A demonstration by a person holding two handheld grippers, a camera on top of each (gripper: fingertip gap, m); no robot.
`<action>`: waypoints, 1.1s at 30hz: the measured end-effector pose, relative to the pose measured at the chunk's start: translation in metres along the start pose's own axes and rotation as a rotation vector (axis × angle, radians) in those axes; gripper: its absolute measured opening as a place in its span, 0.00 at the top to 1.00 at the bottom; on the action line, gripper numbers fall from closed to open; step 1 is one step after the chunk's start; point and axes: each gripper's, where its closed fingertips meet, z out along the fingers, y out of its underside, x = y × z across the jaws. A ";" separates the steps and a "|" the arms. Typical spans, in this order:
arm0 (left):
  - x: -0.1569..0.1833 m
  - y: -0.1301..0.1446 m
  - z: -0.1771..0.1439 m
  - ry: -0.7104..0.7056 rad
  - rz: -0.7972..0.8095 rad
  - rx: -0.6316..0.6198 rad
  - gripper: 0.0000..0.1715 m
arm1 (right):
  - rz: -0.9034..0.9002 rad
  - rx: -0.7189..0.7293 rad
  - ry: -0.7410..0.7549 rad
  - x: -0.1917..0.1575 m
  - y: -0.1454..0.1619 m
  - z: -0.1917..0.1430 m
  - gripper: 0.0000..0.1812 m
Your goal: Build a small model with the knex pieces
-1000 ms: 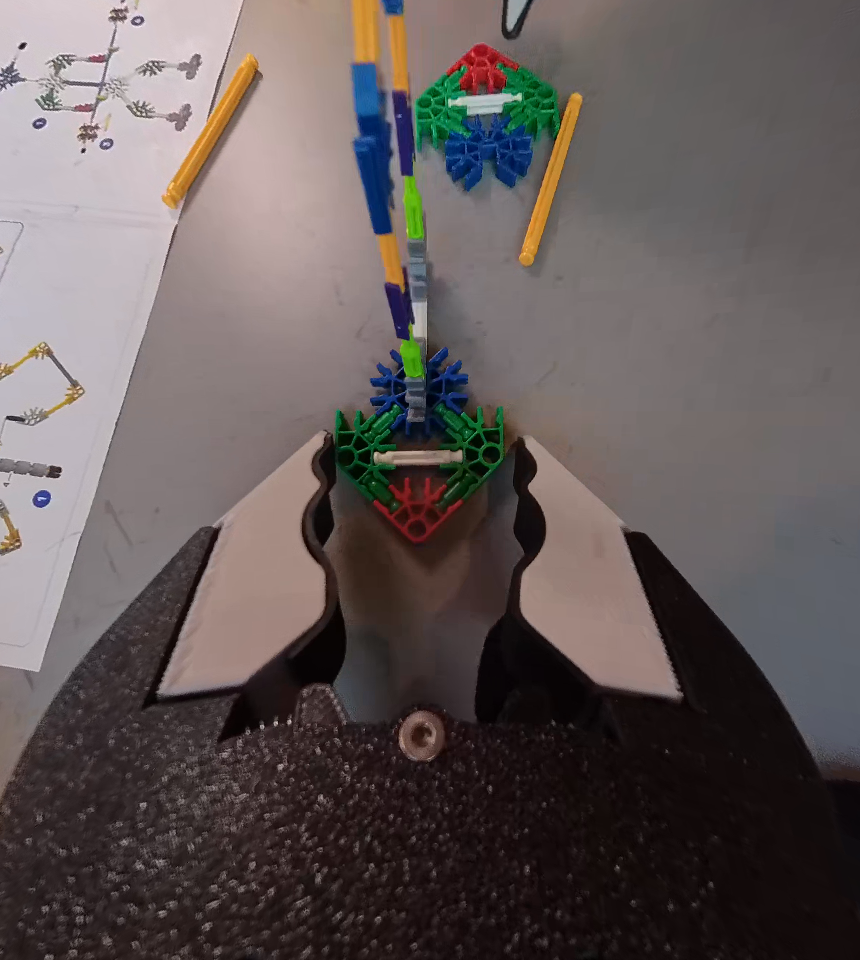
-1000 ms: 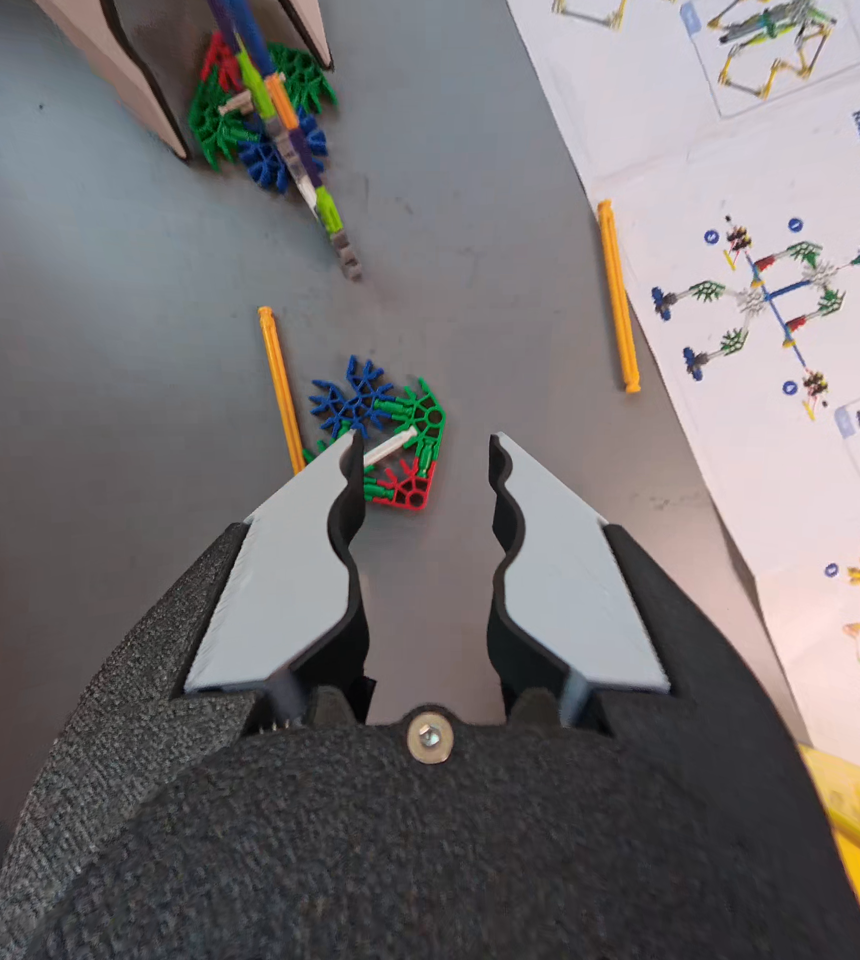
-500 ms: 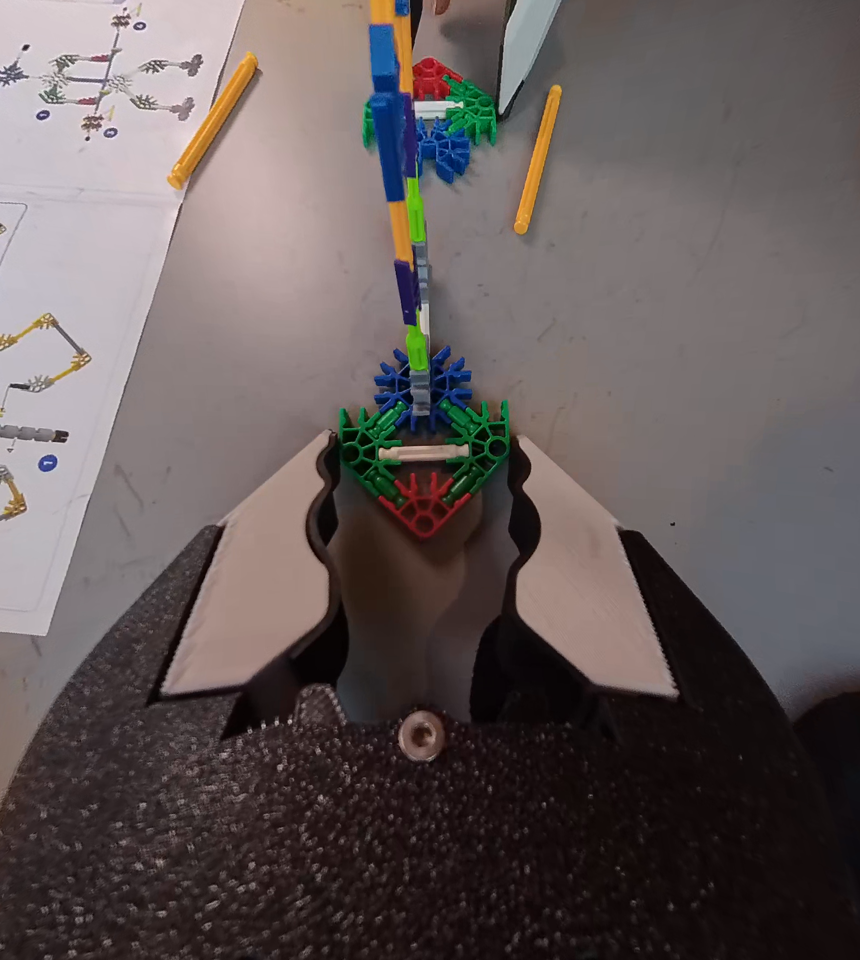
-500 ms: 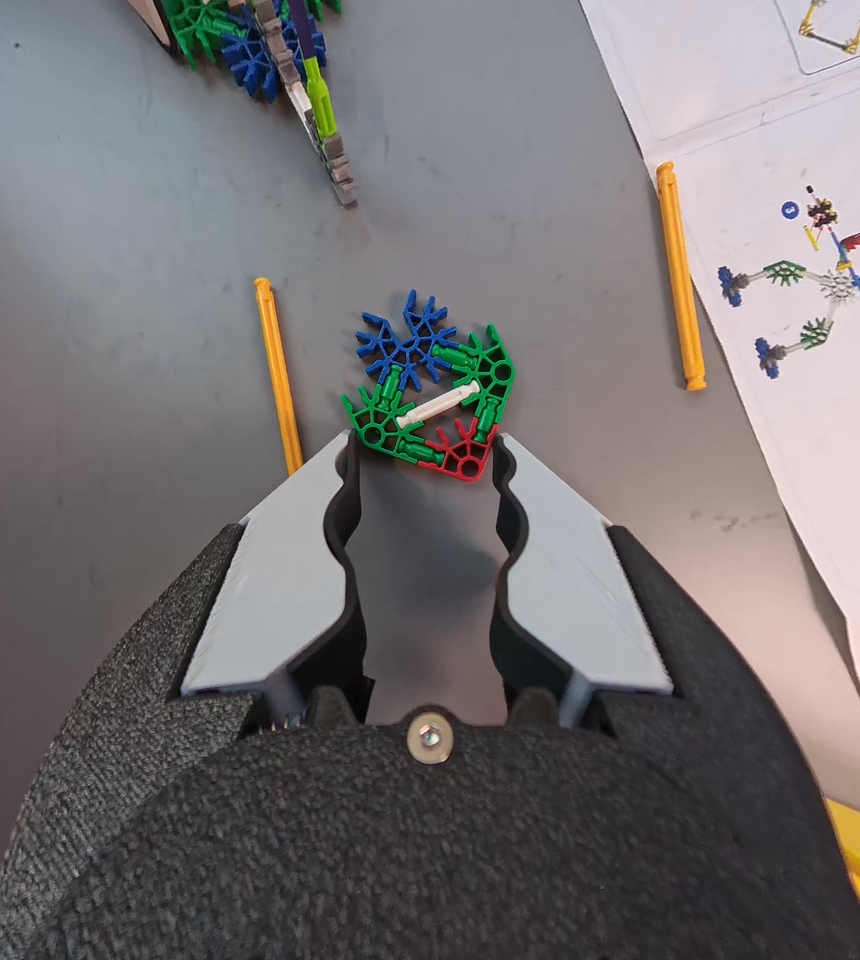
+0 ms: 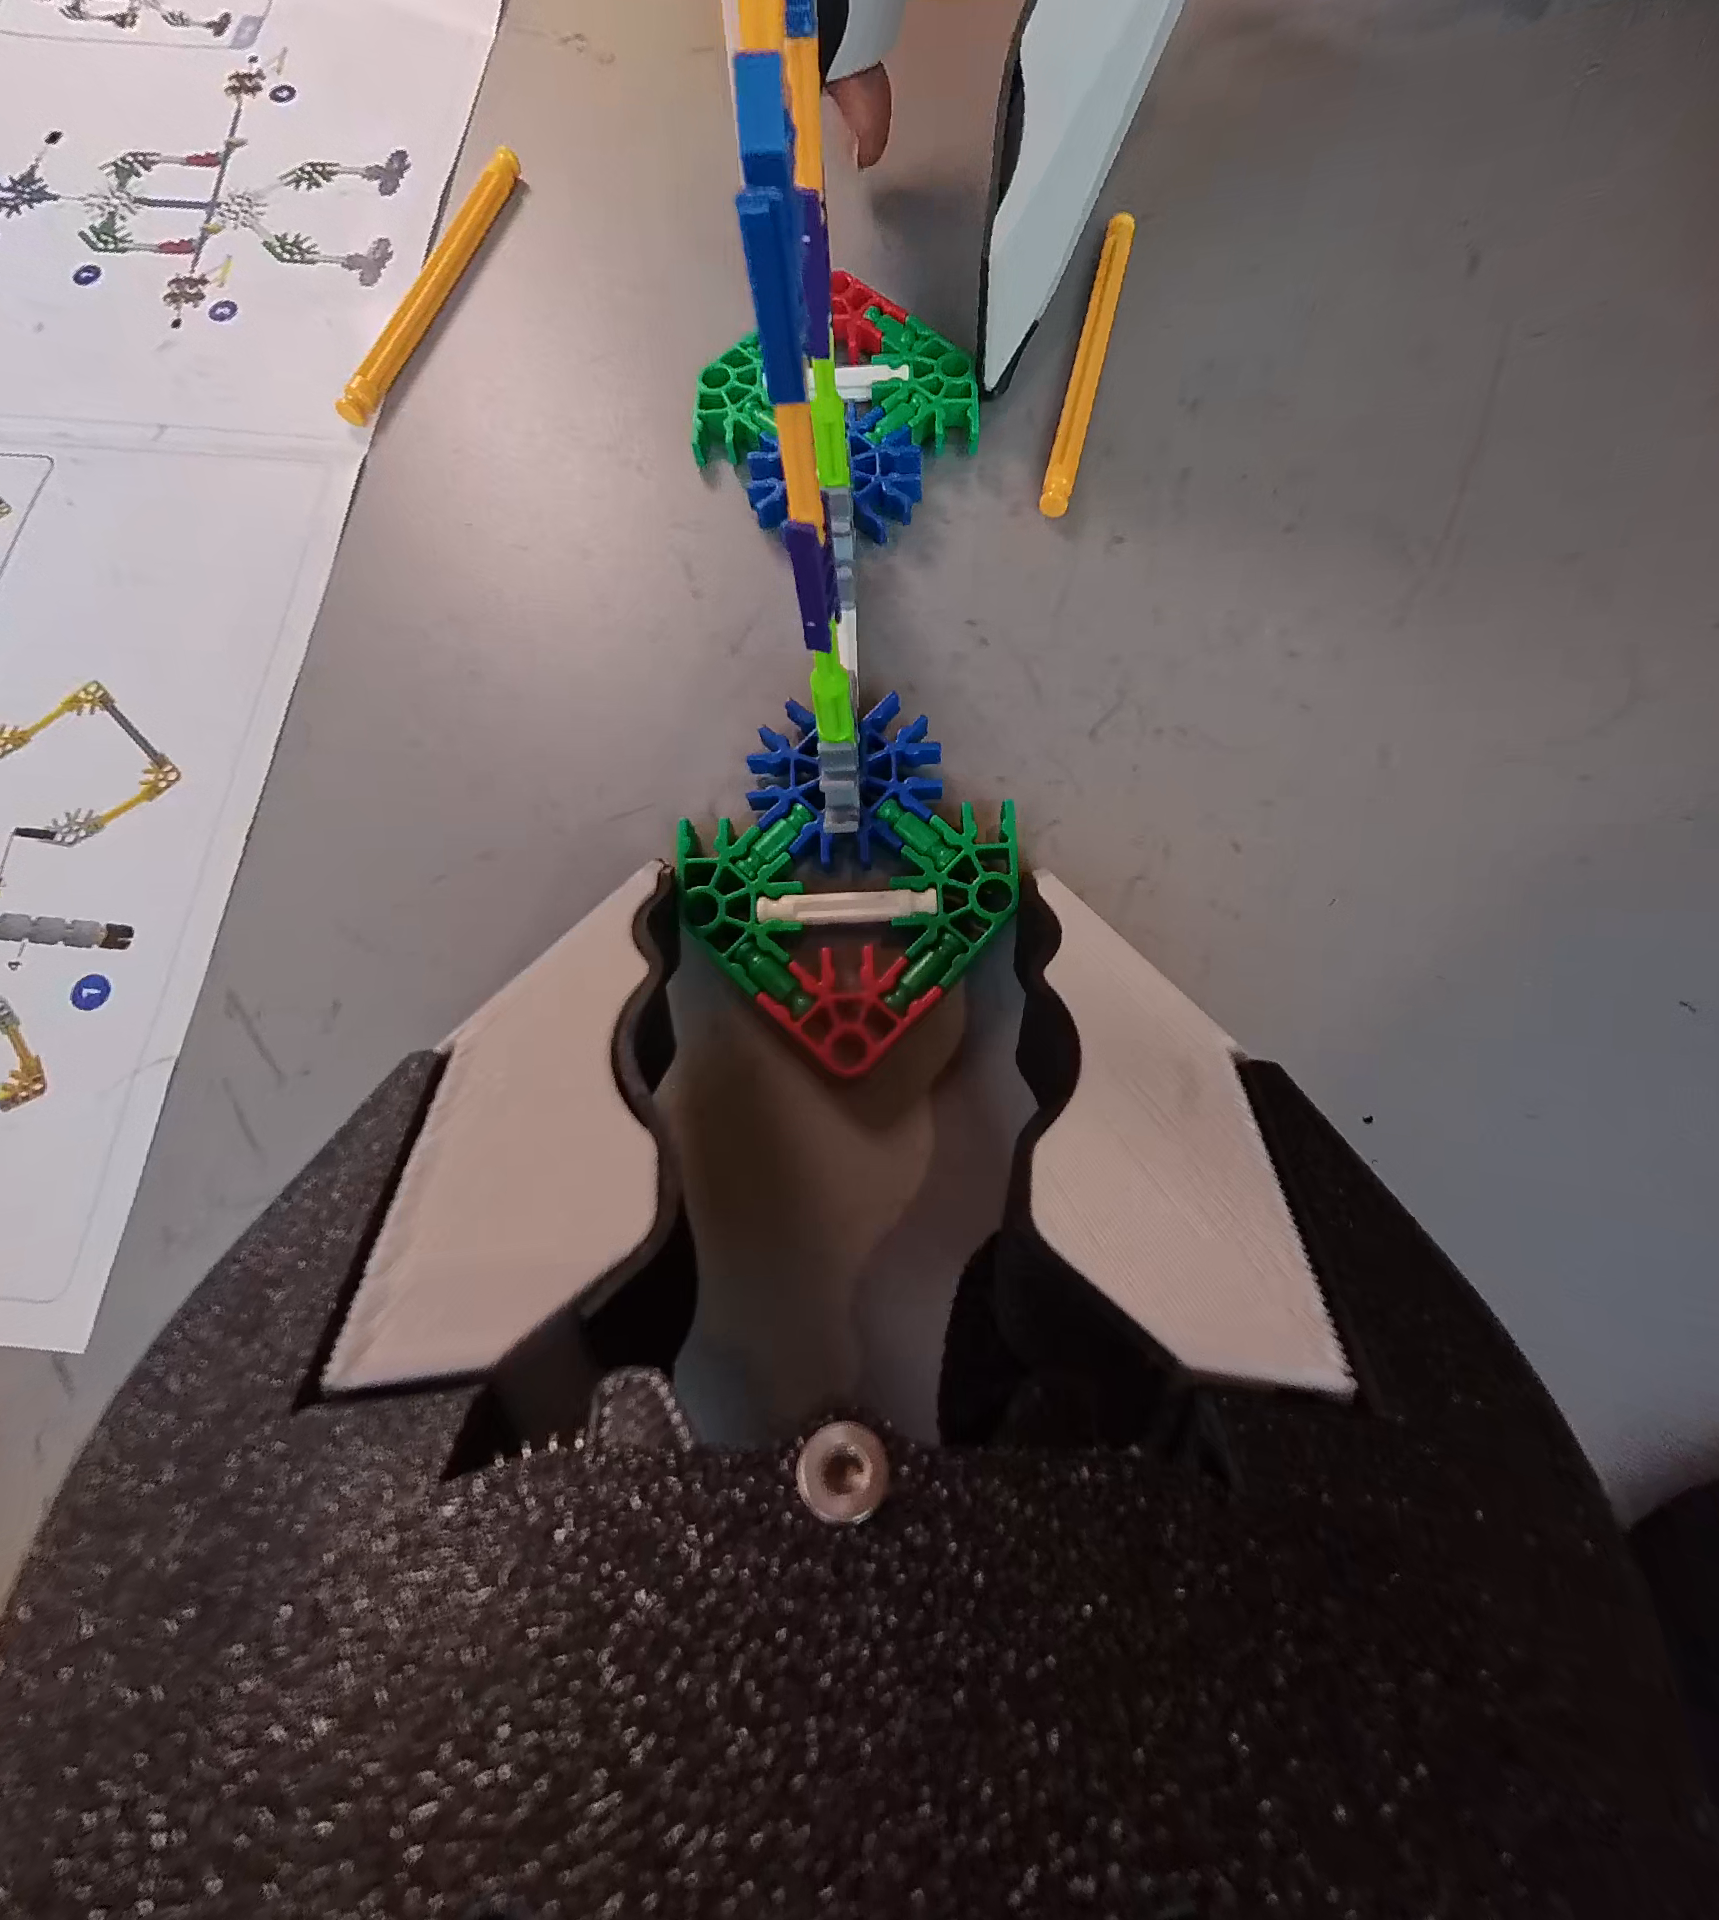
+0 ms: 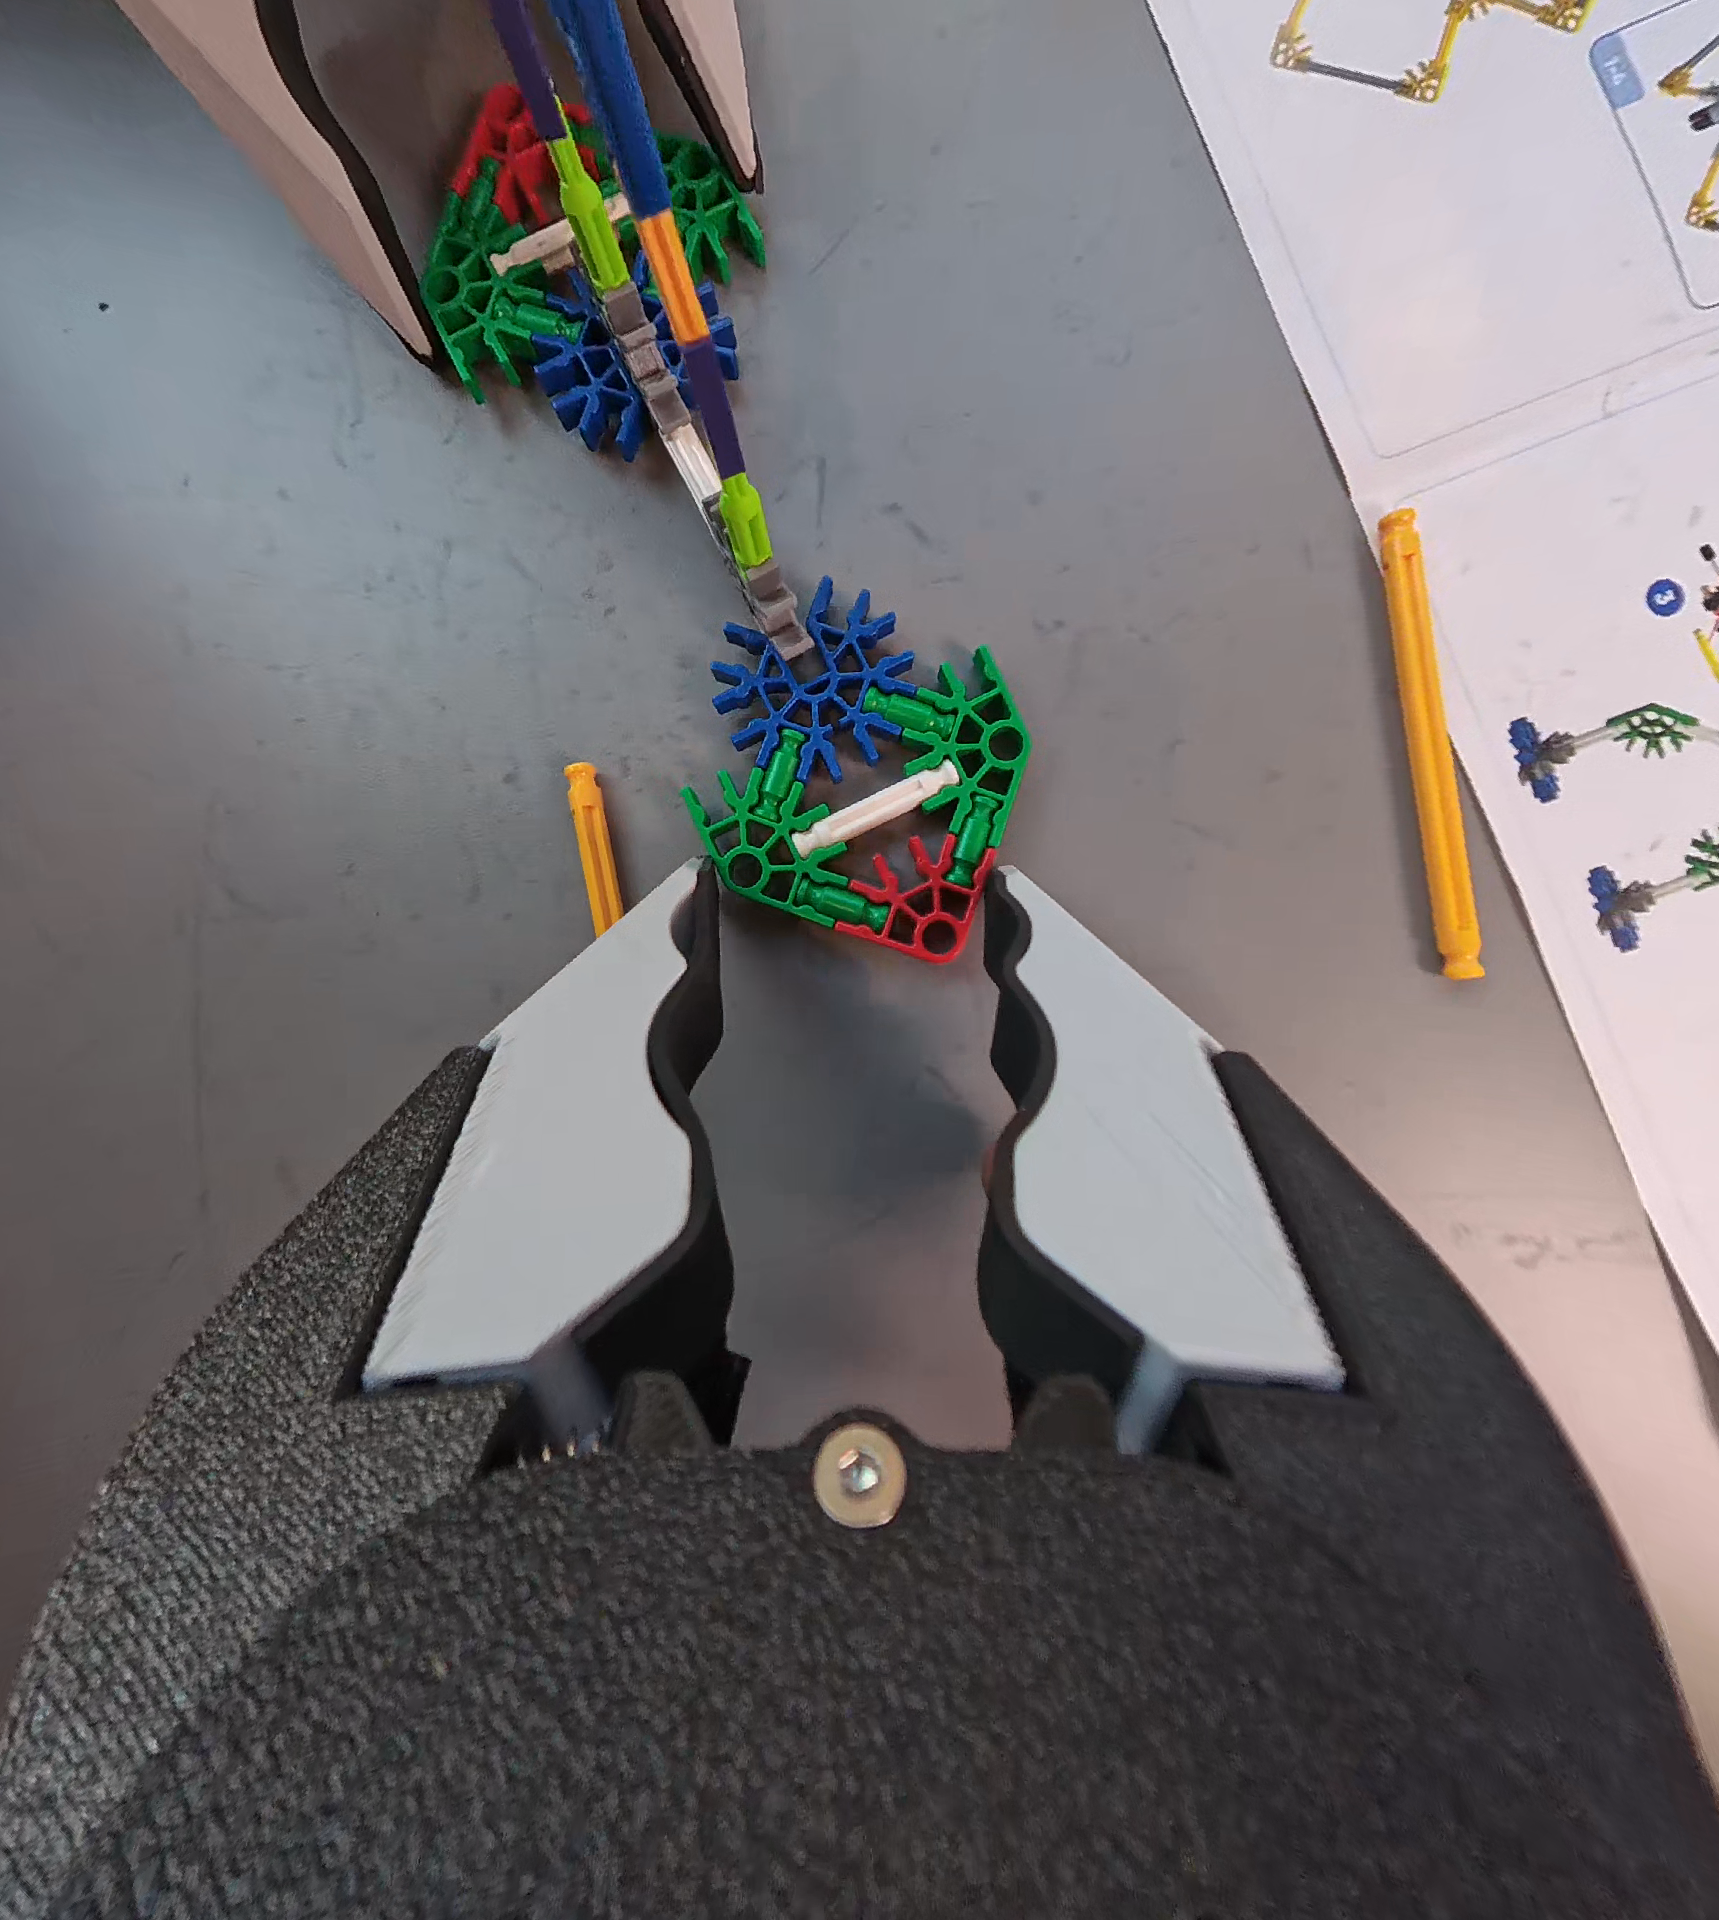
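Two diamond-shaped connector clusters of green, red and blue pieces lie on the grey table (image 5: 1457, 727), each crossed by a white rod. The near cluster (image 5: 847, 914) sits between the tips of the left gripper (image 5: 847, 904), whose jaws stand wide, flanking its green corners without clearly pressing them. A long multicoloured rod assembly (image 5: 793, 312) rises from that cluster's blue hub, slanting up and away. The far cluster (image 6: 860, 800) lies just ahead of the right gripper (image 6: 850, 888); its jaws also gape, tips close to the cluster's edge, gripping nothing. Both grippers angle down at the table, facing one another. One yellow rod (image 6: 593, 842) lies beside the right gripper's finger, another yellow rod (image 6: 1426, 738) rests by the instruction sheet (image 6: 1561, 312).
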 end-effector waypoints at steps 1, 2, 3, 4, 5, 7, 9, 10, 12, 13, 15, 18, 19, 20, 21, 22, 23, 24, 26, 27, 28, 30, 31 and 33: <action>0.000 0.000 0.000 0.003 0.000 0.001 0.62 | -0.004 -0.007 0.000 0.000 0.000 0.000 0.73; 0.000 0.000 0.000 0.003 0.001 0.001 0.62 | -0.003 -0.012 -0.004 -0.001 0.000 0.000 0.73; 0.000 0.000 0.000 0.002 0.001 0.001 0.62 | -0.003 -0.009 -0.021 -0.003 -0.001 0.000 0.73; 0.000 -0.001 0.001 0.000 0.001 0.001 0.62 | -0.004 -0.001 -0.030 -0.006 -0.004 0.001 0.73; 0.000 -0.001 0.001 0.000 0.002 0.001 0.62 | -0.010 -0.007 -0.024 -0.006 -0.005 0.003 0.73; 0.000 -0.002 0.002 -0.001 0.003 0.000 0.62 | -0.032 -0.023 -0.005 -0.005 -0.005 0.004 0.73; 0.000 -0.002 0.002 -0.002 0.001 0.001 0.62 | -0.043 -0.017 0.003 -0.006 -0.008 0.007 0.73; 0.000 -0.002 0.002 -0.003 0.003 0.001 0.62 | -0.056 -0.015 0.011 -0.005 -0.008 0.007 0.72; 0.000 -0.002 0.002 -0.002 0.002 0.002 0.62 | -0.056 -0.008 0.011 -0.005 -0.009 0.008 0.72; 0.000 -0.002 0.002 -0.001 0.002 0.002 0.62 | -0.050 0.001 0.003 -0.005 -0.009 0.007 0.72; -0.001 -0.002 0.002 -0.004 0.004 0.004 0.62 | -0.052 0.024 -0.032 -0.006 -0.008 0.006 0.70; -0.002 -0.005 -0.003 -0.019 0.007 0.032 0.62 | -0.077 0.083 -0.078 -0.003 -0.005 -0.004 0.67; -0.001 -0.008 -0.007 -0.015 0.001 0.048 0.61 | -0.078 0.100 -0.086 -0.001 -0.004 -0.008 0.69; -0.003 -0.009 -0.012 -0.019 -0.010 0.063 0.61 | -0.080 0.110 -0.083 0.003 -0.003 -0.011 0.72; -0.005 -0.010 -0.016 -0.024 -0.022 0.069 0.61 | -0.084 0.116 -0.078 0.007 -0.001 -0.013 0.75; -0.006 -0.008 -0.021 -0.023 -0.032 0.064 0.61 | -0.089 0.111 -0.082 0.009 0.002 -0.013 0.78; -0.006 -0.004 -0.023 -0.017 -0.042 0.049 0.61 | -0.095 0.097 -0.087 0.010 0.005 -0.012 0.78; -0.006 0.000 -0.024 -0.013 -0.049 0.032 0.62 | -0.107 0.078 -0.089 0.010 0.007 -0.010 0.79; -0.005 0.009 -0.021 -0.007 -0.053 -0.006 0.67 | -0.142 0.080 -0.093 0.007 0.005 -0.005 0.84; -0.004 0.012 -0.017 -0.010 -0.046 -0.023 0.69 | -0.158 0.081 -0.098 0.005 0.003 -0.003 0.85; -0.003 0.012 -0.014 -0.007 -0.038 -0.020 0.73 | -0.173 0.076 -0.095 0.005 0.001 0.000 0.86; -0.003 0.011 -0.011 -0.003 -0.030 -0.030 0.73 | -0.203 0.064 -0.099 0.003 0.000 0.000 0.87; -0.004 0.010 -0.011 0.001 -0.033 -0.033 0.73 | -0.211 0.059 -0.098 0.003 0.000 0.000 0.87; -0.004 0.010 -0.011 0.004 -0.042 -0.034 0.73 | -0.212 0.058 -0.100 0.002 -0.001 0.001 0.88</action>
